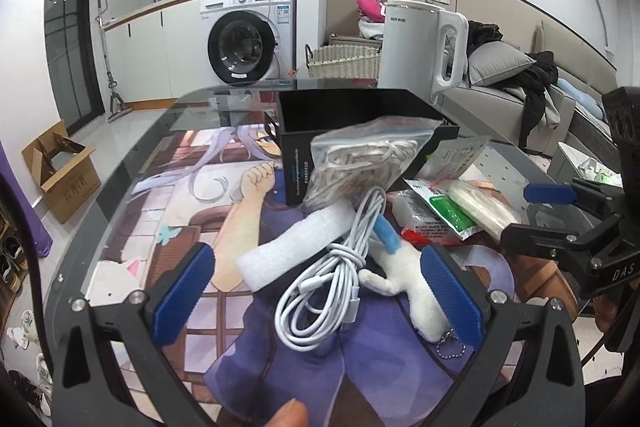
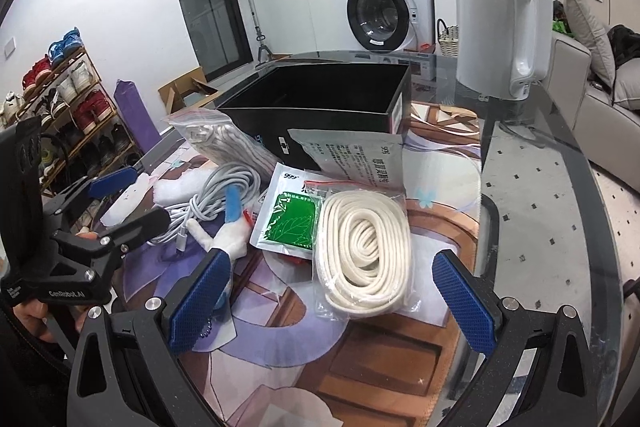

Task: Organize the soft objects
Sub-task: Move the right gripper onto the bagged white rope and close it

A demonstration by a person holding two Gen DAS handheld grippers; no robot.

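Note:
A heap of soft things lies on the glass table in front of an open black box (image 1: 352, 131) (image 2: 320, 99). My left gripper (image 1: 318, 291) is open just above a coiled white cable (image 1: 332, 267), with a white foam strip (image 1: 288, 247) and a white plush toy (image 1: 408, 279) beside it. A zip bag of thin cord (image 1: 360, 159) leans on the box. My right gripper (image 2: 332, 301) is open around a bagged coil of white rope (image 2: 364, 251), not touching it. A green sachet (image 2: 296, 223) and a grey sachet (image 2: 352, 155) lie beyond.
A white kettle (image 2: 496, 27) stands on the table at the back right. The table's curved edge (image 1: 120, 163) runs close on the left. Beyond are a washing machine (image 1: 248, 39), a wicker basket (image 1: 344, 61), a cardboard box (image 1: 60, 171), a shoe rack (image 2: 68, 99) and a sofa (image 1: 520, 87).

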